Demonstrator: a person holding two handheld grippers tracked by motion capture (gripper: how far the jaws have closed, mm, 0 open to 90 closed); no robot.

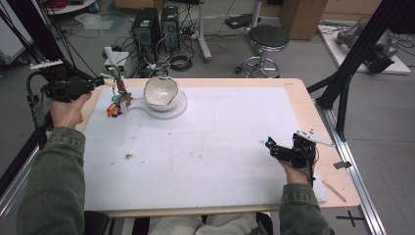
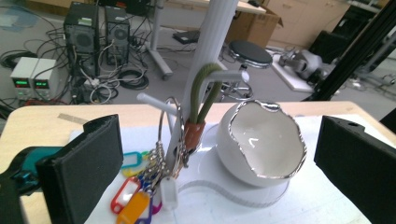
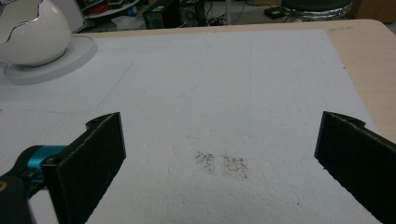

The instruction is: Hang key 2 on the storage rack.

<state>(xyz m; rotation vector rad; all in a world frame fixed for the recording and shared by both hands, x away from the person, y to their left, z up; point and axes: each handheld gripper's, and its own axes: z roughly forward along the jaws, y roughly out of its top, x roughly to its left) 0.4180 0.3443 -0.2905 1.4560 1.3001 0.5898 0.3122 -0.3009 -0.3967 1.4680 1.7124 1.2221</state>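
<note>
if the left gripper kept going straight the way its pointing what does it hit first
Likely the bunch of key tags hanging on the white stand, centred between the open jaws of the left gripper; depth is uncertain.

A robotics or electronics laboratory is indicated by the two black desktop computer towers (image 1: 155, 27) standing on the grey floor amid loose tangled black cables (image 1: 180, 61). Two white bench power supplies with lit green displays (image 2: 29, 80) are seen beside them. A black round-seated stool on a chrome base (image 1: 268, 41), black metal frame struts (image 1: 359, 49) and brown cardboard boxes (image 2: 299, 16) surround the light wooden table covered by a white sheet (image 1: 303, 98).
</note>
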